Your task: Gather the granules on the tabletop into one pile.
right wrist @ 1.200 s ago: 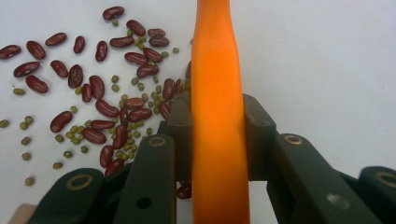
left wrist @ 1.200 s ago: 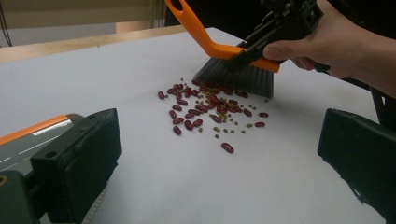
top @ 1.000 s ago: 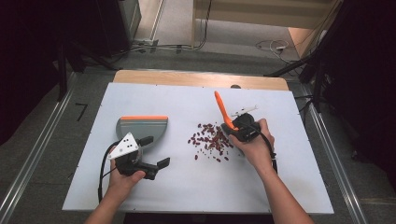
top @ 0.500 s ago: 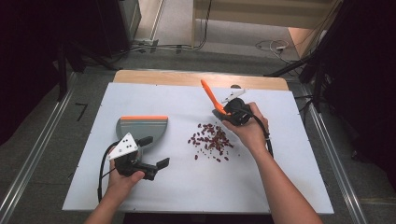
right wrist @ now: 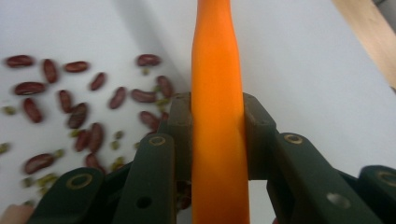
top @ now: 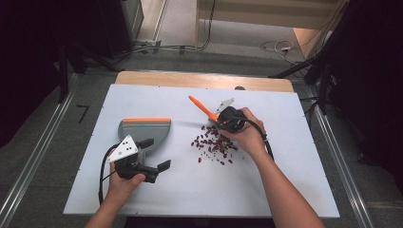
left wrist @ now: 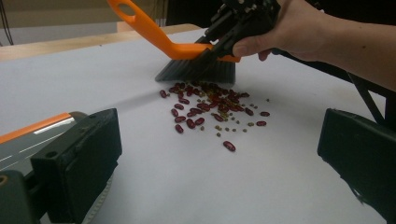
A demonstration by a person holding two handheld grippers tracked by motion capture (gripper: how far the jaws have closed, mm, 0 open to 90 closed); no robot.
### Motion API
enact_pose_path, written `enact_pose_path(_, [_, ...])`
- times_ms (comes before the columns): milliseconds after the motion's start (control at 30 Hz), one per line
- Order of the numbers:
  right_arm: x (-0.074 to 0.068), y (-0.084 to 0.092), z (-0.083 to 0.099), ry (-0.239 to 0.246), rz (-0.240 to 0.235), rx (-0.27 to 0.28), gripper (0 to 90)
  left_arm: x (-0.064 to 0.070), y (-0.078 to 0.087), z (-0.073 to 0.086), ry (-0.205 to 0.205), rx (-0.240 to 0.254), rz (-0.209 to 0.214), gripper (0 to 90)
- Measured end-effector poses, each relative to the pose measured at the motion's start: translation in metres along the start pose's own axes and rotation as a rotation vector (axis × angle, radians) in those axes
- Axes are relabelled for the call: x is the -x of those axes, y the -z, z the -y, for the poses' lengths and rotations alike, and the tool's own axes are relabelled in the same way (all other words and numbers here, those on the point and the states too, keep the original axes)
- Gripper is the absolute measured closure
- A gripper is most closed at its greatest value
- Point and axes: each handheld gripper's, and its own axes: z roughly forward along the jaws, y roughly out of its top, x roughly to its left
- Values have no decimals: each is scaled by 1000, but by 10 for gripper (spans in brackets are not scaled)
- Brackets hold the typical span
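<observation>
Behind the beans (top: 214,143), right gripper (top: 223,121) clamped on brush (top: 202,108), newly swung to their far side; sweep toward dustpan (top: 145,128) next

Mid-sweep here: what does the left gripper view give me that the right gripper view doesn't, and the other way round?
Left gripper view alone: the brush's dark bristles set at the far edge of the beans, the right hand, the dustpan's orange rim, and the left gripper with jaws wide apart. Right gripper view alone: the right gripper up close, jaws clamped on either side of the orange handle. Both share the red beans with small green ones among them, the handle and the white table.
</observation>
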Motion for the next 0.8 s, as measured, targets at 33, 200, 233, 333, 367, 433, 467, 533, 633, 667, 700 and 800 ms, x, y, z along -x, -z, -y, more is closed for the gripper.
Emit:
enact_pose_path(33, [-2, 1, 1, 2, -11, 6, 689, 0, 0, 0, 0, 1, -1, 0])
enact_pose_path(200, [-12, 9, 6, 33, -48, 23, 689, 1, -1, 0, 2, 0, 3, 0])
enact_pose_path(233, [-13, 11, 7, 42, -51, 18, 689, 1, -1, 0, 1, -1, 4, 0])
enact_pose_path(333, [-14, 16, 8, 45, -64, 21, 689, 1, -1, 0, 1, -2, 0, 0])
enact_pose_path(367, [-14, 17, 7, 53, -60, 24, 689, 1, -1, 0, 1, -2, -2, 0])
enact_pose_path(433, [-12, 18, 6, 48, -47, 32, 689, 0, 0, 0, 4, -1, -4, 0])
enact_pose_path(467, [-10, 18, 5, 42, -45, 34, 689, 0, 0, 0, 4, 0, -6, 0])
enact_pose_path(533, [-5, 15, 1, 37, -41, 52, 689, 0, 0, 0, 4, 1, -5, 0])
enact_pose_path(633, [2, 11, -6, 55, -15, 76, 689, 0, 0, 0, 3, 1, -6, 0])
enact_pose_path(667, [4, 8, -9, 53, -16, 81, 689, -1, 0, 0, 3, 0, -6, 0])
enact_pose_path(700, [5, 6, -11, 55, -23, 85, 689, -1, 0, 0, 4, 0, -9, 0])
enact_pose_path(800, [7, -2, -20, 77, -15, 70, 689, -2, 2, 0, 6, 2, -13, 2])
